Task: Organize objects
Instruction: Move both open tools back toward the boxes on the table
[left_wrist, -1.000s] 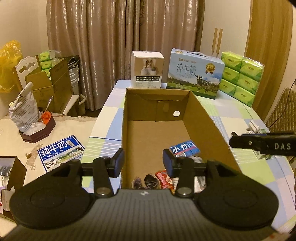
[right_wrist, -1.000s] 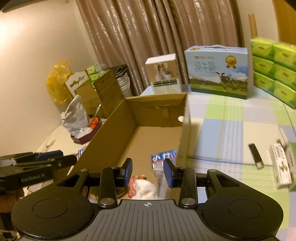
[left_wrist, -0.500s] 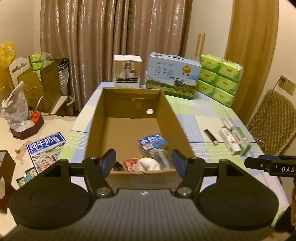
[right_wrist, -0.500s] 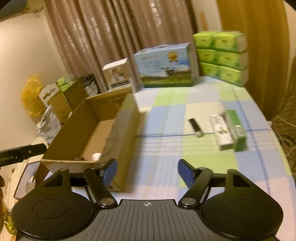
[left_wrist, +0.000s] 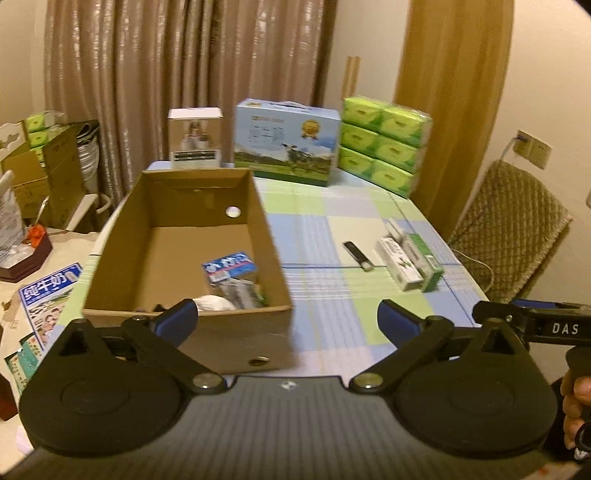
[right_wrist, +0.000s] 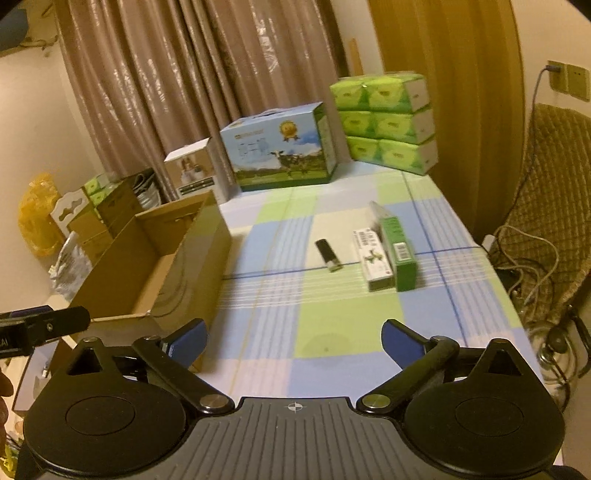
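On the checked tablecloth (right_wrist: 332, 325) sits an open cardboard box (left_wrist: 280, 332). Only the left wrist view looks down into it — there you can see a blue packet (left_wrist: 231, 264), a white round thing (left_wrist: 214, 303) and some more wrappers piled at the near end. The right wrist view sees the box (right_wrist: 199, 266) from the side, so what is inside stays hidden.

The left gripper (left_wrist: 288, 321) is up over the near edge of the box, its blue fingers spread wide with nothing between them. The right gripper (right_wrist: 293, 338) is over the bare cloth, spread wide too and holding nothing.

Out on the cloth, well apart from the box, lie a small black stick (right_wrist: 328, 255) and, just beside it, a white carton (right_wrist: 373, 260) touching a green carton (right_wrist: 400, 254). At the far end stand a milk box with a cow (right_wrist: 277, 151), a white box (left_wrist: 195, 138) and stacked green tissue packs (right_wrist: 388, 122). A woven chair (left_wrist: 509, 229) is past the table — cables hang on it in the right wrist view.
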